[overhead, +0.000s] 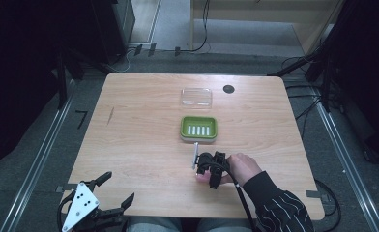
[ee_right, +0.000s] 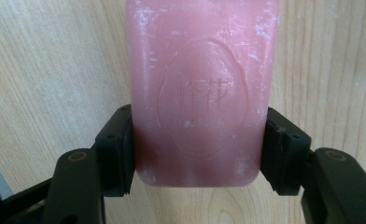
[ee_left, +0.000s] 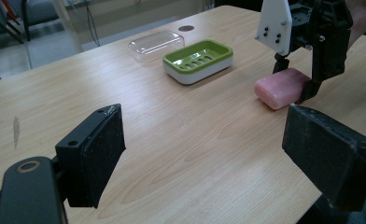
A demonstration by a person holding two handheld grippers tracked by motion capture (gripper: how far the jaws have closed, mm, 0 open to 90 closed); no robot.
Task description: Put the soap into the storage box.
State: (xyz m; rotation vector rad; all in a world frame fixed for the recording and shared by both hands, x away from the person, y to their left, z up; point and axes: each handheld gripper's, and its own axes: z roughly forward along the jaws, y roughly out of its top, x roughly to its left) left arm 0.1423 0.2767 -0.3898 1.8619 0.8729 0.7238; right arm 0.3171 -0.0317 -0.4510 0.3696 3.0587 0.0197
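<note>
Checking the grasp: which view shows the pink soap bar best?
The right gripper view: the soap bar is close up, stamp readable, the right gripper closed on its long sides. The left gripper view shows it small, lying on the table. In the high view the hand mostly hides it.

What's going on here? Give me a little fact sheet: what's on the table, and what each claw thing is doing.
surface: wooden table
soap bar: pink, stamped, lying on the table
soap dish: green and white, slotted, nothing in it
clear lid: beyond the dish, apart from it
right gripper: jaws pressed on the soap's two long sides
left gripper: jaws open, at the table's near left edge, holding nothing
</note>
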